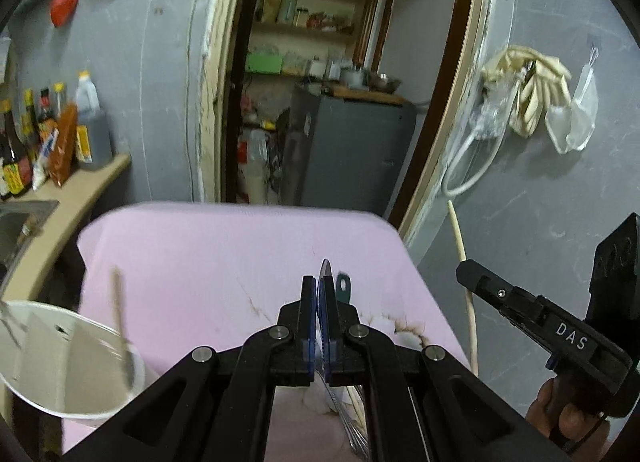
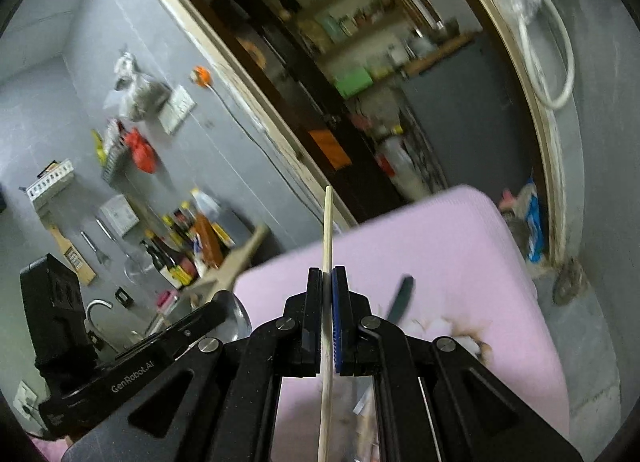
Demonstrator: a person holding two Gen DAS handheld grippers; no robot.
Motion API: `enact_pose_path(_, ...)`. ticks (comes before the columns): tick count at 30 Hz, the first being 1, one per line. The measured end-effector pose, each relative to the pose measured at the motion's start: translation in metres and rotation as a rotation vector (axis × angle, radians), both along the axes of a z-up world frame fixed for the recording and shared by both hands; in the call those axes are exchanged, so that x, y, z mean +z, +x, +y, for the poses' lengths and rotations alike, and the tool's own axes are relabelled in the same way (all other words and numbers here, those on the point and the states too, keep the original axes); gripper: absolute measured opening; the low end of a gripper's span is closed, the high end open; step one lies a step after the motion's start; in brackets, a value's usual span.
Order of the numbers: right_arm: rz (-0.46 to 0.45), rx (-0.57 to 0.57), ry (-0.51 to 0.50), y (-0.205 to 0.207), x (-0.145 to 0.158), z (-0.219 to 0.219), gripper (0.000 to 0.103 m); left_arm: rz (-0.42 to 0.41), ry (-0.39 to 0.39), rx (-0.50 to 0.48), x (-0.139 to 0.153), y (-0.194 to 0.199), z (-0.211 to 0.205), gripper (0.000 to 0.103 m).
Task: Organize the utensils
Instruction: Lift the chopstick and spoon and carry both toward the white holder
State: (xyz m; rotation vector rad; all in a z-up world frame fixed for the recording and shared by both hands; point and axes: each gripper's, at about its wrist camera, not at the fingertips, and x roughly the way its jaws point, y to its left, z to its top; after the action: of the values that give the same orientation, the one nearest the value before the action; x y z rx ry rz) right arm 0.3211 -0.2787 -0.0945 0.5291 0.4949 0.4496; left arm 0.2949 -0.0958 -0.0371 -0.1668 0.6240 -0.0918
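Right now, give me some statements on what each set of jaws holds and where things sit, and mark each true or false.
1. The right gripper is shut on a wooden chopstick. True.
2. The left gripper stands wide open. False: its jaws are shut on a thin metal utensil.
3. The table cover is green. False: it is pink.
4. A white bucket sits at the lower left of the left wrist view. True.

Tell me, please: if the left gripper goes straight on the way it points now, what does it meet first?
Probably the pink tabletop: the left gripper, shut on a thin metal utensil, points slightly downward over it. Depth is unclear.
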Motion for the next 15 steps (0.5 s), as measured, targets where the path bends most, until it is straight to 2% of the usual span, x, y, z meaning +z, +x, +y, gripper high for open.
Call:
enact_pose_path(12,-0.273,-0.025,-0.157,-0.043,0.107,0.083,0.004,-0.162,0.048,0.069,0.074,-0.047,0.061,0.003)
enact_pose_path(15,-0.351,-0.022,-0.169,-0.055,0.134,0.107,0.004,-0.209,0.048,0.090,0.093,-0.059,0.082,0.003)
